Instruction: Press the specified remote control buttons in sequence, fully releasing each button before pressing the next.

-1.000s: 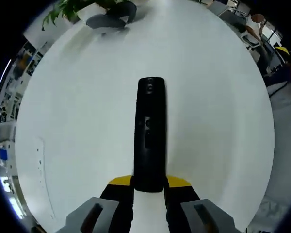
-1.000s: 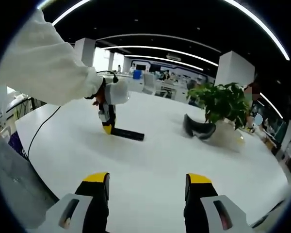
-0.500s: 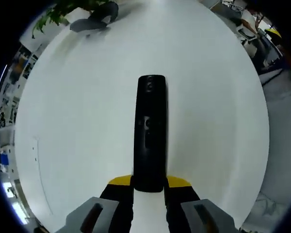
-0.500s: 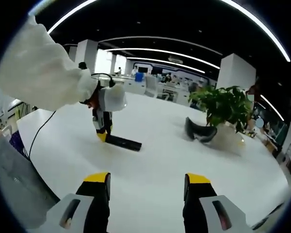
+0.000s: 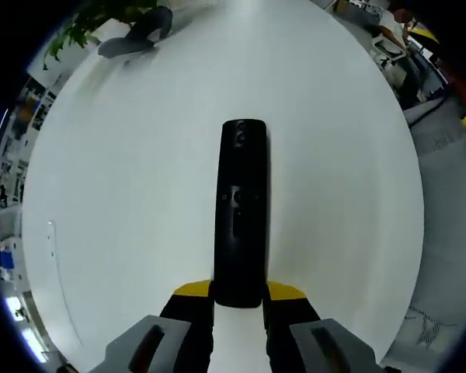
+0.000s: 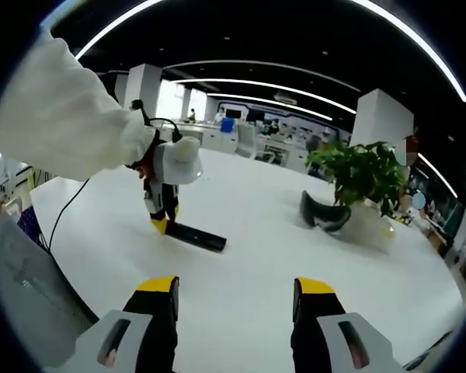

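A long black remote control [image 5: 241, 210] points away from me over the white table [image 5: 124, 194], buttons facing up. My left gripper [image 5: 239, 292] is shut on the remote's near end, a yellow-tipped jaw on each side. In the right gripper view that same left gripper [image 6: 162, 217] hangs from a white-sleeved arm [image 6: 62, 116] and holds the remote [image 6: 196, 237] low at the tabletop; whether it touches I cannot tell. My right gripper [image 6: 236, 299] stands open well short of the remote, nothing between its jaws.
A potted green plant [image 6: 363, 175] and a dark curved headset-like object [image 6: 325, 214] sit on the table's far right side. The same pair, plant [image 5: 93, 19] and dark object [image 5: 132, 35], lie at the far left. Office desks [image 6: 256, 144] stand beyond the table.
The left gripper view has swung slightly, so the plant and dark object slid further left. The remote stays gripped. In the right gripper view the left hand sits a little lower.
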A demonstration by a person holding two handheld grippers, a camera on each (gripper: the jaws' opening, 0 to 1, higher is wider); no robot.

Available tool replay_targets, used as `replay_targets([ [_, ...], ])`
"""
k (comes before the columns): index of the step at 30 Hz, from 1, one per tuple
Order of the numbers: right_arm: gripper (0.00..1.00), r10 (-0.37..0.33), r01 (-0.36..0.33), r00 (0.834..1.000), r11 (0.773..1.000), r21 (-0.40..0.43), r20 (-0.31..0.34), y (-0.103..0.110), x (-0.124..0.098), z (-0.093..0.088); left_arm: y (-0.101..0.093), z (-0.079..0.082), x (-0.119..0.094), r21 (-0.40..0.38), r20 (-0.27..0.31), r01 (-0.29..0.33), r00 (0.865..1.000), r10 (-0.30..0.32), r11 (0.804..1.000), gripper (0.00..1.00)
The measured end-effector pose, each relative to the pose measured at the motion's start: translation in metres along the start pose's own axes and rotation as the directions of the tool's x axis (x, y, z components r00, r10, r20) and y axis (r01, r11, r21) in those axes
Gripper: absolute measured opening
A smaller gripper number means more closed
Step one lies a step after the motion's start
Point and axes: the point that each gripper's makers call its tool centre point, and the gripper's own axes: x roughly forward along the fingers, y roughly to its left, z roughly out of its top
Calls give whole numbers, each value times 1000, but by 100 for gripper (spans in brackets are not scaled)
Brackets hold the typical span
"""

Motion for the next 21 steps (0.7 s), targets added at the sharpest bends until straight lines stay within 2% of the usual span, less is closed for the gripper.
replay_targets([
  [11, 56, 2, -2, 1000, 1000, 3, -2, 1, 0, 0, -17, -2, -1, 0, -45, 2, 999, -2, 1000, 23],
  [21, 54, -1, 1, 1000, 1000, 0, -1, 1, -1, 1, -34, -5, -2, 20, -60, 4, 998, -3, 1000, 23],
])
